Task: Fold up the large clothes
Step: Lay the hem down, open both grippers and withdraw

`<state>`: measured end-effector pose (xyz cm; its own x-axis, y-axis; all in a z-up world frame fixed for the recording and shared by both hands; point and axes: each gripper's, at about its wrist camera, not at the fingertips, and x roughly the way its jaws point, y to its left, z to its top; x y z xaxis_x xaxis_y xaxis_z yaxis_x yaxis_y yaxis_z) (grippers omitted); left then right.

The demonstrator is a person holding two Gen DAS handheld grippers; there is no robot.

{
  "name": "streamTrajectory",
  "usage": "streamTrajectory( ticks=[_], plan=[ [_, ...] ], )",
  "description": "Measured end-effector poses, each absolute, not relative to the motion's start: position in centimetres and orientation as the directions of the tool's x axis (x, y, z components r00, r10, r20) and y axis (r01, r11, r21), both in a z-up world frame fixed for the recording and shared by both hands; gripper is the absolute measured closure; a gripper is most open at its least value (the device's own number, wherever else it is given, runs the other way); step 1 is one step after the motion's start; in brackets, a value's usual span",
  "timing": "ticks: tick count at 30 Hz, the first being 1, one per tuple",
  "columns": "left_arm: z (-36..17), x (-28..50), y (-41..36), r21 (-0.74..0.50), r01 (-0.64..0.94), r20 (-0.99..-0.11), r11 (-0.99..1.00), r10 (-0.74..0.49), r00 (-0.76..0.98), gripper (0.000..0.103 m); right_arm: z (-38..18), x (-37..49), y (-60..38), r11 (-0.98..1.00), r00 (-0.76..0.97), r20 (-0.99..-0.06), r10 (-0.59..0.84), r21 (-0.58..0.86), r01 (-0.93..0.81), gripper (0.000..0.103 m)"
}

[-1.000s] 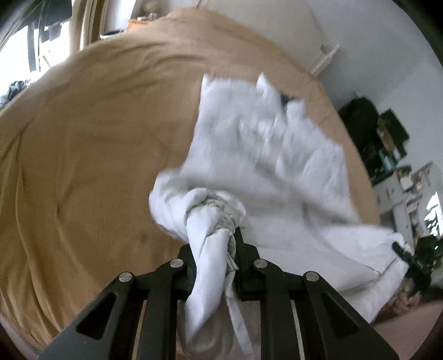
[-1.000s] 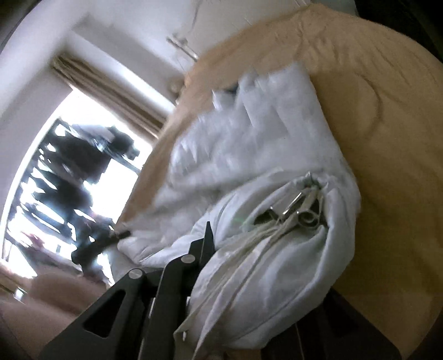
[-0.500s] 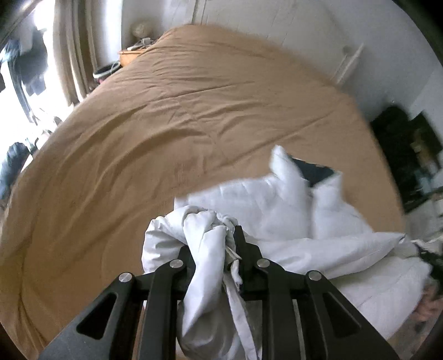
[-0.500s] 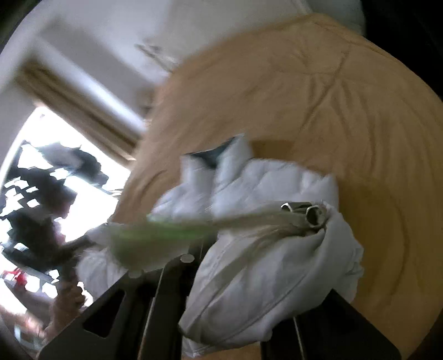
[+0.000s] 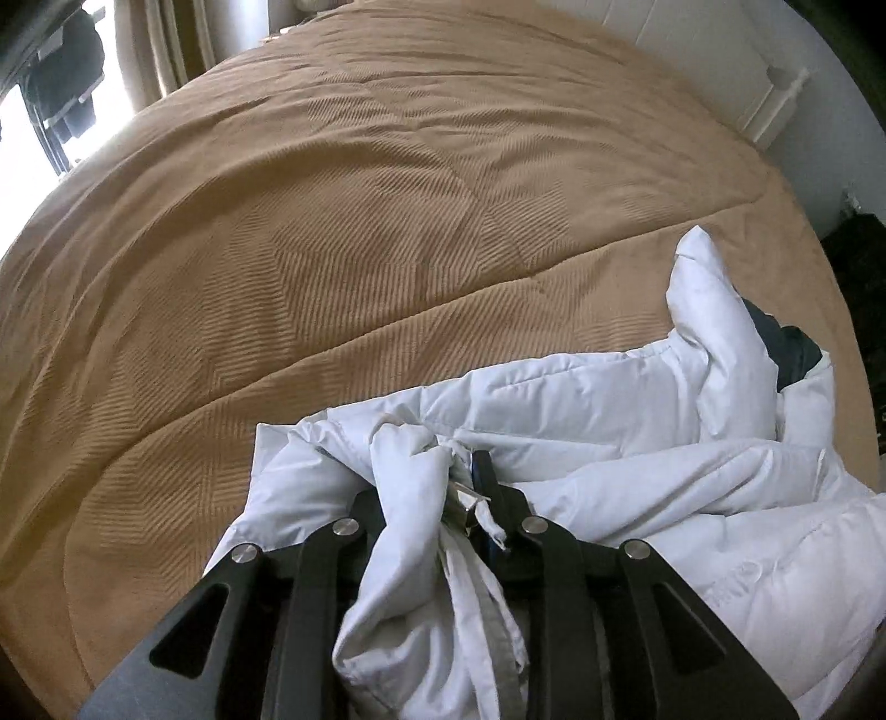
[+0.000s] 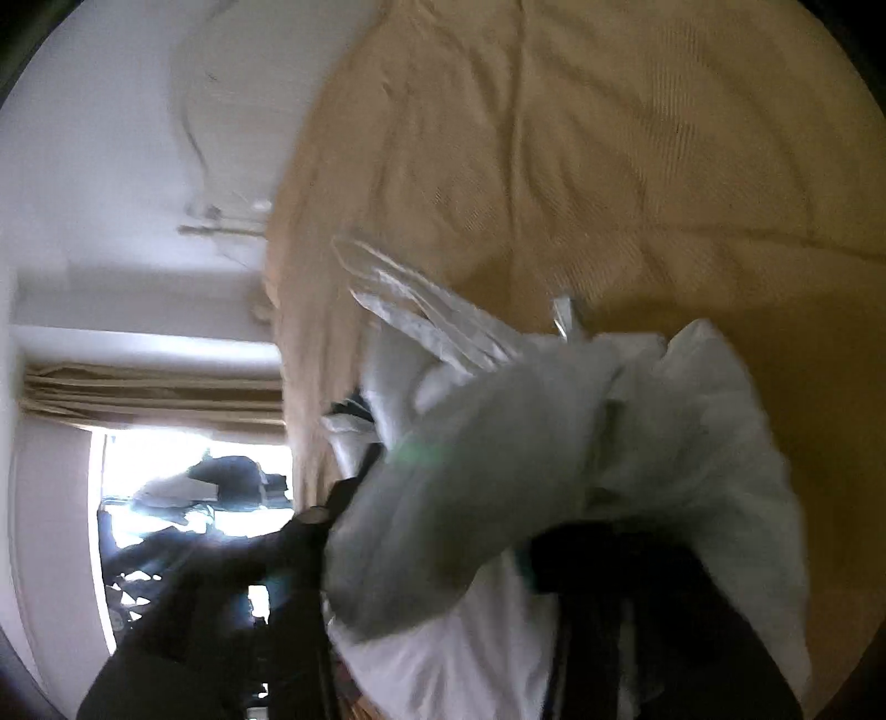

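A white puffy jacket (image 5: pixel 637 399) lies bunched on the near right part of a tan bedspread (image 5: pixel 332 221), its dark inner collar (image 5: pixel 786 354) showing at the right. My left gripper (image 5: pixel 429 476) points steeply down at the bed. Its jaws are opening, but a twisted bunch of the jacket's edge with a zip still fills the gap. The right wrist view is blurred. There the jacket (image 6: pixel 692 443) bulges loosely over my right gripper (image 6: pixel 459 498), whose jaws are opening and stand wide apart with the fabric between them.
The tan bedspread (image 6: pixel 609 138) stretches away beyond the jacket. A bright window with curtains (image 5: pixel 160 44) is at the far left and a white headboard post (image 5: pixel 786 77) at the far right. Dark clutter (image 5: pixel 853 266) stands beside the bed on the right.
Both grippers have swept the jacket across and down, so it now lies bunched near the bed's edge. The right view has rolled and its jaws have spread apart.
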<state>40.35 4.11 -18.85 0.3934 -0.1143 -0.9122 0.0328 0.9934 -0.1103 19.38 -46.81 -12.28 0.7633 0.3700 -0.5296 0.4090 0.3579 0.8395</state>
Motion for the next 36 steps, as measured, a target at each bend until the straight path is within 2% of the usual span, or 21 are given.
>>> streamTrajectory(
  ticks=[2, 3, 6, 10, 12, 15, 16, 17, 20, 23, 25, 27, 28, 30, 32, 34, 36],
  plan=[
    [-19.0, 40.1, 4.3, -0.107, 0.035, -0.911, 0.994, -0.112, 0.398, 0.079, -9.6, 17.6, -46.6, 0.411, 0.79, -0.542, 0.288, 0.815, 0.409, 0.013],
    [-19.1, 40.0, 4.3, -0.1, 0.039, -0.909, 0.994, -0.107, 0.404, 0.079, -7.9, 16.7, -46.0, 0.456, 0.798, -0.56, 0.224, 0.784, 0.422, 0.008],
    [-19.3, 39.1, 4.0, -0.079, 0.046, -0.902, 0.996, -0.091, 0.422, 0.079, -3.4, 15.1, -41.7, 0.644, 0.803, -0.589, 0.088, 0.649, 0.405, 0.008],
    [-19.1, 38.9, 2.8, -0.054, 0.05, -0.9, 0.997, -0.07, 0.43, 0.079, -1.7, 16.2, -33.3, 0.821, 0.812, -0.583, 0.035, 0.48, 0.31, 0.008],
    [-19.1, 38.8, 2.8, -0.058, 0.05, -0.897, 0.997, -0.074, 0.435, 0.079, -3.2, 17.6, -28.9, 0.888, 0.785, -0.619, 0.002, 0.363, 0.283, 0.008],
    [-19.0, 38.4, 2.8, -0.071, 0.05, -0.893, 0.996, -0.086, 0.441, 0.079, -7.1, 18.6, -26.8, 0.898, 0.742, -0.67, 0.029, 0.343, 0.275, 0.008],
    [-19.0, 38.4, 2.7, -0.075, 0.049, -0.893, 0.996, -0.089, 0.441, 0.079, -8.8, 19.1, -26.4, 0.901, 0.705, -0.708, 0.024, 0.321, 0.291, 0.008],
    [-18.8, 38.3, 2.7, -0.079, 0.044, -0.892, 0.996, -0.09, 0.443, 0.079, -10.8, 18.9, -25.6, 0.921, 0.661, -0.75, -0.025, 0.239, 0.306, 0.007],
    [-17.4, 38.5, 3.3, -0.103, 0.037, -0.898, 0.994, -0.109, 0.427, 0.077, -13.1, 19.1, -23.4, 0.957, 0.662, -0.725, -0.19, 0.014, 0.29, 0.001],
    [-14.9, 39.1, 5.2, -0.206, 0.02, -0.885, 0.978, -0.196, 0.422, 0.074, -13.6, 19.2, -23.9, 0.947, 0.659, -0.723, -0.209, 0.019, 0.322, 0.0],
    [-12.8, 39.5, 7.1, -0.301, -0.008, -0.863, 0.954, -0.269, 0.427, 0.068, -13.8, 19.2, -24.1, 0.949, 0.656, -0.726, -0.209, 0.01, 0.314, 0.0],
    [-10.4, 39.7, 8.7, -0.273, -0.039, -0.85, 0.961, -0.222, 0.477, 0.036, -13.9, 19.3, -24.5, 0.951, 0.65, -0.732, -0.205, 0.008, 0.308, 0.0],
    [-8.5, 39.4, 9.8, -0.222, -0.064, -0.827, 0.973, -0.153, 0.541, 0.032, -13.8, 18.3, -24.5, 0.952, 0.649, -0.733, -0.204, 0.008, 0.307, 0.0],
    [-6.4, 38.8, 10.8, -0.16, -0.081, -0.792, 0.984, -0.079, 0.605, 0.026, -13.8, 18.5, -24.5, 0.952, 0.651, -0.731, -0.204, 0.008, 0.307, 0.0],
    [-4.9, 38.0, 10.5, -0.085, -0.064, -0.784, 0.994, -0.027, 0.62, 0.026, -13.7, 18.6, -24.8, 0.951, 0.651, -0.73, -0.207, 0.005, 0.308, 0.0],
    [-4.6, 36.3, 8.8, -0.039, -0.009, -0.788, 0.999, -0.025, 0.615, 0.026, -13.6, 18.2, -25.1, 0.951, 0.65, -0.73, -0.209, 0.002, 0.309, 0.0],
    [-5.3, 34.3, 6.9, -0.049, 0.055, -0.794, 0.997, -0.072, 0.604, 0.02, -13.3, 17.9, -24.9, 0.95, 0.648, -0.731, -0.213, -0.001, 0.311, 0.0]
  ],
)
